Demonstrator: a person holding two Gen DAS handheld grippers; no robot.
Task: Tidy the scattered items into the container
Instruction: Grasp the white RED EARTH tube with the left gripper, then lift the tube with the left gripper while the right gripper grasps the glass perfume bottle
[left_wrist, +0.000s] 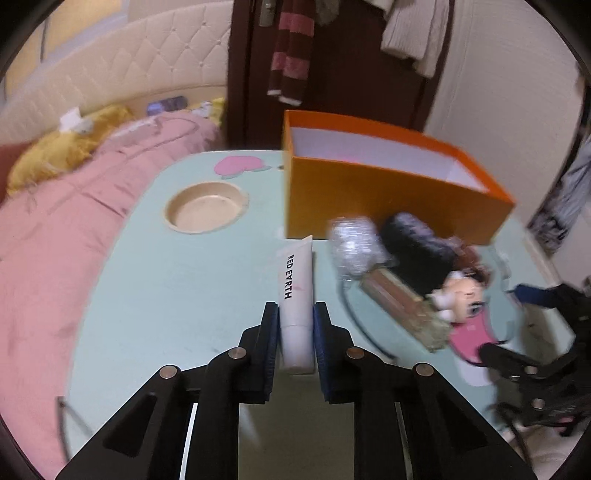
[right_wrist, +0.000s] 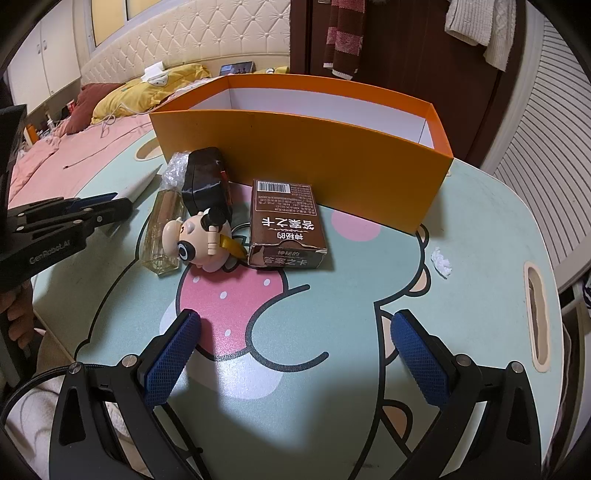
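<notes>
My left gripper (left_wrist: 295, 306) is shut on a white "RED EARTH" tube (left_wrist: 297, 273), which points toward the near left corner of the orange box (left_wrist: 388, 192). In the right wrist view the left gripper (right_wrist: 118, 206) and tube (right_wrist: 142, 184) show at the left, low over the table. My right gripper (right_wrist: 295, 332) stands open over the table with nothing between its fingers. In front of the orange box (right_wrist: 332, 158) lie a brown card box (right_wrist: 286, 225), a panda toy (right_wrist: 201, 240), a glass bottle (right_wrist: 164, 232), a black case (right_wrist: 207, 177) and a bubble-wrapped item (right_wrist: 175, 170).
The mint table (right_wrist: 461, 229) has a round cup recess (left_wrist: 205, 206) at its left and a handle slot (right_wrist: 537, 317) at its right. A crumpled white scrap (right_wrist: 441, 262) lies right of the box. A pink-covered bed (left_wrist: 55, 240) borders the left side.
</notes>
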